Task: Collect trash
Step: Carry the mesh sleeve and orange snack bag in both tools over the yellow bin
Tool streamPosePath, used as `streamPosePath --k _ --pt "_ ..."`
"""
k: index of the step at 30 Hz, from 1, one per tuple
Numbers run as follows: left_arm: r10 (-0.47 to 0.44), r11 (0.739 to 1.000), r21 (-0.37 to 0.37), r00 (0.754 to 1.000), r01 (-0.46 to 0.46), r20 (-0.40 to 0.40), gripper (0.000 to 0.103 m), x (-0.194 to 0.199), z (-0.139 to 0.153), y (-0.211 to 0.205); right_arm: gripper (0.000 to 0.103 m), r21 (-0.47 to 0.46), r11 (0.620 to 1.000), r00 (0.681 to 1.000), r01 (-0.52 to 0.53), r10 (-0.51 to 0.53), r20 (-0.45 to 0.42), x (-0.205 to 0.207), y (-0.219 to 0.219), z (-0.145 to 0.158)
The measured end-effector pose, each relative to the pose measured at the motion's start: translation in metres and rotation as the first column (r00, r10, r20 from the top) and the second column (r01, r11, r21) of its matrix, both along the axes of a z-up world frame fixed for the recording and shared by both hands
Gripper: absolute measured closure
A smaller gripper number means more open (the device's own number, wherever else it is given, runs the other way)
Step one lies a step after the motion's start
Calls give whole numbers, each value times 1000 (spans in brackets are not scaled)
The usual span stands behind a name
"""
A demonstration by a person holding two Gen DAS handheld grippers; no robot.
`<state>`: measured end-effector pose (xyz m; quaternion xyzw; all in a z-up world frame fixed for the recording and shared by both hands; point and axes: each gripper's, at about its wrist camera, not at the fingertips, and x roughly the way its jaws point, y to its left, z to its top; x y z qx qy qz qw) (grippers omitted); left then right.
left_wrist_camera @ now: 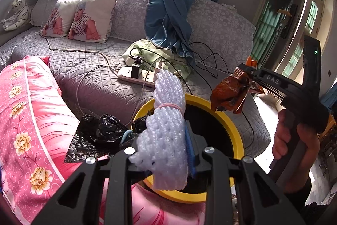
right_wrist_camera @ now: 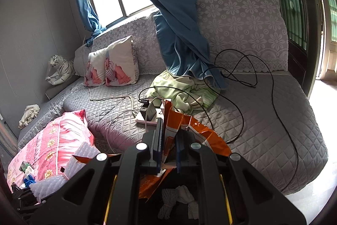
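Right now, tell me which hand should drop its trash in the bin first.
Probably the right: its tool holds the orange wrapper directly above the bin's opening. The left tool holds its foam net nearer the yellow rim.

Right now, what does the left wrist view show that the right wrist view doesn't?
Left wrist only: the yellow rim of the round trash bin, a crumpled black plastic bag beside it, and the hand holding the right claw.

Right wrist only: white scraps inside the bin, and a beige rag at far left.

Both: the white foam net bundle in the left claw, the crumpled orange foil wrapper, the white power strip.
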<state>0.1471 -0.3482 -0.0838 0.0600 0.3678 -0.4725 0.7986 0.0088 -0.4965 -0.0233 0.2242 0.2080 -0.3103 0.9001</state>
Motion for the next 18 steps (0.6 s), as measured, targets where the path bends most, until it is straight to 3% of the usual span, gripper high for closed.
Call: streamPosePath --k 15,18 --pt "-63 998 3 995 64 -80 77 -1 -21 -31 93 68 997 998 46 -42 -54 4 -24 -26" --pt "-62 998 -4 995 62 -80 69 -3 -21 -30 92 74 996 997 45 -40 -61 5 -25 -28"
